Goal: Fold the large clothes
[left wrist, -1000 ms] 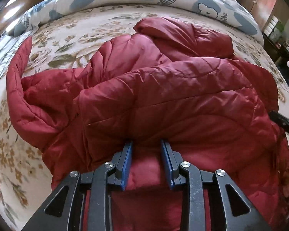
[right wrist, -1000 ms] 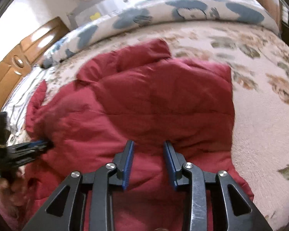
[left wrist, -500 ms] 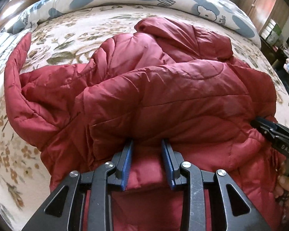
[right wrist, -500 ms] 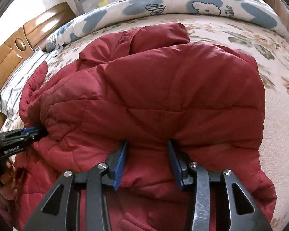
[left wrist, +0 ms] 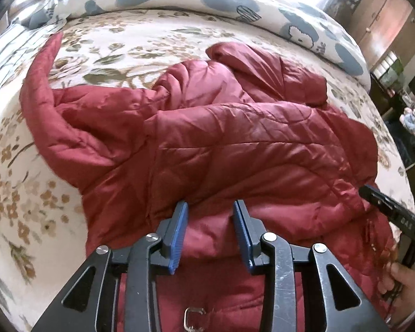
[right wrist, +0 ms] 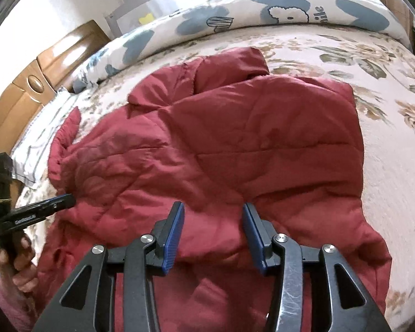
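A large red quilted jacket (left wrist: pixel 235 144) lies folded over on the flowered bed; it also shows in the right wrist view (right wrist: pixel 235 144). My left gripper (left wrist: pixel 210 210) has its jaws parted around a thick fold of the jacket's near edge. My right gripper (right wrist: pixel 211 213) stands open, with the jacket's near edge between its fingers. Each gripper shows in the other's view: the right gripper (left wrist: pixel 384 207) at the jacket's right edge, the left gripper (right wrist: pixel 55 203) at its left edge. One sleeve (left wrist: pixel 38 83) sticks out to the far left.
The bed cover (left wrist: pixel 124 41) has a flower print. A rolled white-and-blue duvet (right wrist: pixel 262 16) lies along the far side. A wooden headboard (right wrist: pixel 36 83) is at the left. Furniture (left wrist: pixel 387 27) stands at the right of the bed.
The folded top layer has come down flatter on the jacket. The right gripper's jaws have spread wider. Both grippers have drawn back a little toward the near edge.
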`<action>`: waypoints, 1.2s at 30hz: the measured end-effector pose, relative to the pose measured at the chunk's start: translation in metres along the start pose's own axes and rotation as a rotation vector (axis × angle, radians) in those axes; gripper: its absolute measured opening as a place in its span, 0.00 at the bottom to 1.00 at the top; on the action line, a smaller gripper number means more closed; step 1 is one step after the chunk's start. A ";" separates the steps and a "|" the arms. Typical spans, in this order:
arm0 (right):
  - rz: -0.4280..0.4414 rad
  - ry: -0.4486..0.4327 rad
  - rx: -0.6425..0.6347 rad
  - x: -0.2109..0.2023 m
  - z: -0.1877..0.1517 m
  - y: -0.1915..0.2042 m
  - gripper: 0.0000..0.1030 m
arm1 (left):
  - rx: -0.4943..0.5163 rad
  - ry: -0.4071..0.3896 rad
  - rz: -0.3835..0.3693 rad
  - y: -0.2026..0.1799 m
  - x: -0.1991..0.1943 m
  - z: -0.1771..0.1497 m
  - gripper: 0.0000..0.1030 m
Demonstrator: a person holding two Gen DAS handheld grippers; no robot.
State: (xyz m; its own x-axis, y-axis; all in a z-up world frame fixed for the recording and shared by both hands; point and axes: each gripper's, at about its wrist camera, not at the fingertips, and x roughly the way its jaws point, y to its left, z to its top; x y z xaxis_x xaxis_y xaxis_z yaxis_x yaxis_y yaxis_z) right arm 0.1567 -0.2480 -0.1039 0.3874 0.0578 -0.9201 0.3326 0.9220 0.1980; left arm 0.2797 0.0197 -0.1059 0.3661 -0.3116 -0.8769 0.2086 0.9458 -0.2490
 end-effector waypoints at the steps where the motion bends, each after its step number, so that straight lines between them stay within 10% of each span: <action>1: 0.004 -0.001 -0.002 -0.002 -0.001 0.001 0.45 | -0.006 -0.004 -0.001 0.001 -0.003 -0.001 0.36; 19: 0.081 0.012 -0.018 -0.033 -0.024 0.017 0.49 | -0.191 -0.077 0.116 0.071 -0.040 0.005 0.54; 36: 0.120 0.008 -0.023 -0.060 -0.039 0.026 0.52 | -0.264 -0.062 0.464 0.149 0.004 0.141 0.67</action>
State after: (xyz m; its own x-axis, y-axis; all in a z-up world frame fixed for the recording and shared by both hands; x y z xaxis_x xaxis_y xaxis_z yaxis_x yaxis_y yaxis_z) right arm 0.1084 -0.2127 -0.0564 0.4166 0.1707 -0.8929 0.2644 0.9170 0.2986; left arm 0.4401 0.1462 -0.0882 0.4206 0.1474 -0.8952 -0.2200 0.9738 0.0570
